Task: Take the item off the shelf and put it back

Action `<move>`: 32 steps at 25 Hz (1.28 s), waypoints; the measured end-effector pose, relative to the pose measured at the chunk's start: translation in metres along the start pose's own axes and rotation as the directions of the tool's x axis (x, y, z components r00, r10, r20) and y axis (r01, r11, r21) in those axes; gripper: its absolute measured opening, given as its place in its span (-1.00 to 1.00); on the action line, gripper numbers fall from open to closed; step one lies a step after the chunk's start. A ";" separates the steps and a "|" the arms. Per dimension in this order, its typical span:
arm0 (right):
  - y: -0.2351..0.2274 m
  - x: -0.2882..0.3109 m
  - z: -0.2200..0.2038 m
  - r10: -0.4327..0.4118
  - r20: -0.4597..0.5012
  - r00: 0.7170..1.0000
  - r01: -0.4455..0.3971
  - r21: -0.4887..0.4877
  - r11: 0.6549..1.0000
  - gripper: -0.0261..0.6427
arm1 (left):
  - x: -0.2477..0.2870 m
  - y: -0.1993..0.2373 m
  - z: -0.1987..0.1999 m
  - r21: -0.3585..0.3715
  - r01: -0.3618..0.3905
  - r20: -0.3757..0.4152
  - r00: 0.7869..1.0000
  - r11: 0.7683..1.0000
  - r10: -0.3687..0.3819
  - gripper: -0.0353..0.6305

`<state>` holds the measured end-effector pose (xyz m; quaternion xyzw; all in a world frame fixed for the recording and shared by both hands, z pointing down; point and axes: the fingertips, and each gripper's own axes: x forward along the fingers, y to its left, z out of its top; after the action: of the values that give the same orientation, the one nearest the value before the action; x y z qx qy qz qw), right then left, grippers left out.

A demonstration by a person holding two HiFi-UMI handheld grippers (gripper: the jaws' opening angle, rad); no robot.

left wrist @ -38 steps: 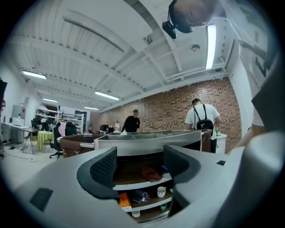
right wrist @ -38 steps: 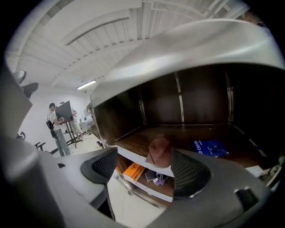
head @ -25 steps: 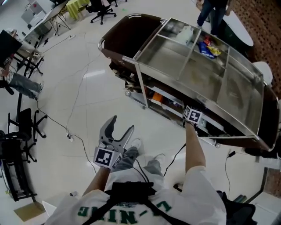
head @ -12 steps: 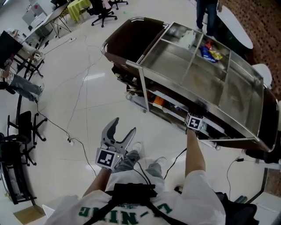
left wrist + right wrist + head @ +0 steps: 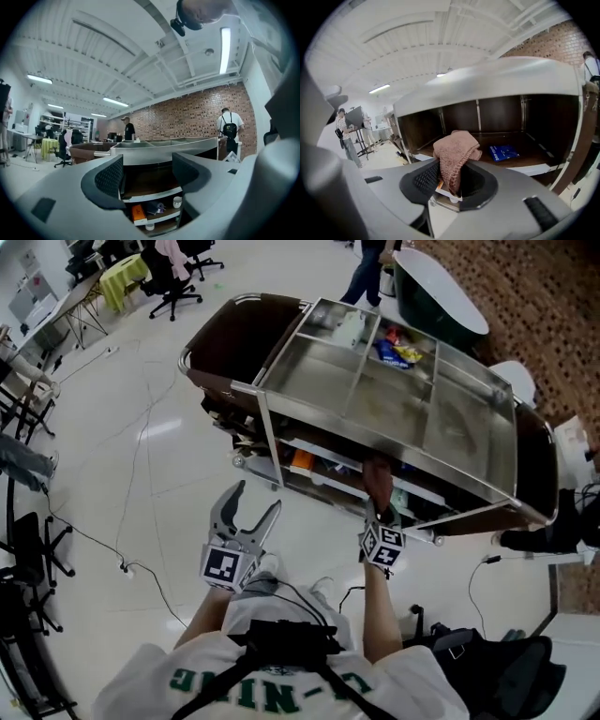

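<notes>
The right claw (image 5: 452,180) is pressing its jaws almost together on a brown knitted cloth (image 5: 455,157). The pads are pinching only the lower fold, while the bigger bunch is standing loose above the jaws. I am judging this to be the weak point: if the claw is swinging quickly, the loose bunch is pulling on the thin fold and the cloth is sliding out. Just beyond the claw the dark shelf (image 5: 487,140) is opening, and the cloth is sitting in front of its edge; I cannot tell if it is touching the board. On the way back in, a drooping corner is likely catching on that front edge, or pushing the blue packet (image 5: 504,152) lying further in, to the claw's right. Well to the side, the left claw (image 5: 246,514) is waiting with jaws wide and nothing between them, apart from the cart (image 5: 394,399), so it is not helping.
</notes>
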<state>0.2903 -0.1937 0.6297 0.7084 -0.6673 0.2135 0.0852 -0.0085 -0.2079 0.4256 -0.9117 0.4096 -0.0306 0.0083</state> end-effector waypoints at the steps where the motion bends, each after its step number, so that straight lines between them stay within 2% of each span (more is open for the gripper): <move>1: 0.004 -0.017 0.008 -0.001 0.029 1.000 0.000 0.007 1.000 -0.57 | 0.003 -0.003 0.006 0.003 0.008 0.001 1.000 1.000 -0.008 0.05; 4: 0.013 -0.070 0.034 -0.001 0.105 0.994 -0.003 0.035 0.999 -0.57 | 0.006 0.000 0.006 0.051 0.028 0.032 0.999 0.998 -0.029 0.05; 6: 0.019 -0.105 0.052 -0.009 0.149 0.989 0.004 0.034 0.999 -0.57 | 0.008 0.001 0.006 0.055 0.039 0.044 0.998 0.998 -0.042 0.05; 10: 0.032 -0.167 0.089 -0.013 0.229 0.973 0.022 -0.035 0.999 -0.57 | 0.013 -0.007 0.014 0.041 0.072 0.049 0.996 0.997 -0.074 0.05; 13: 0.043 -0.194 0.113 0.003 0.279 0.960 0.015 -0.062 0.998 -0.57 | 0.018 -0.015 0.018 0.067 0.099 0.061 0.993 0.993 -0.104 0.05; 15: 0.048 -0.206 0.124 0.009 0.303 0.953 0.011 -0.063 0.998 -0.57 | 0.021 -0.021 0.021 0.079 0.117 0.075 0.990 0.990 -0.123 0.05; 20: 0.047 -0.221 0.131 0.000 0.327 0.945 0.032 -0.094 0.995 -0.57 | 0.027 -0.041 0.028 0.050 0.173 0.088 0.980 0.984 -0.177 0.04; 24: 0.039 -0.225 0.124 -0.023 0.326 0.945 0.047 -0.065 0.997 -0.57 | 0.027 -0.050 0.026 -0.015 0.229 0.115 0.967 0.973 -0.226 0.04; 27: 0.035 -0.229 0.125 -0.040 0.336 0.941 0.061 -0.051 0.997 -0.57 | 0.026 -0.051 0.025 0.011 0.228 0.109 0.968 0.974 -0.228 0.04; 32: 0.027 -0.232 0.125 -0.065 0.334 0.940 0.080 -0.033 0.996 -0.57 | 0.024 -0.046 0.025 -0.015 0.207 0.127 0.971 0.978 -0.204 0.00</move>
<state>0.2831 -0.0367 0.4168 0.7563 -0.6503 0.0720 -0.0047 0.0433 -0.1954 0.4033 -0.9493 0.3122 0.0315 0.0176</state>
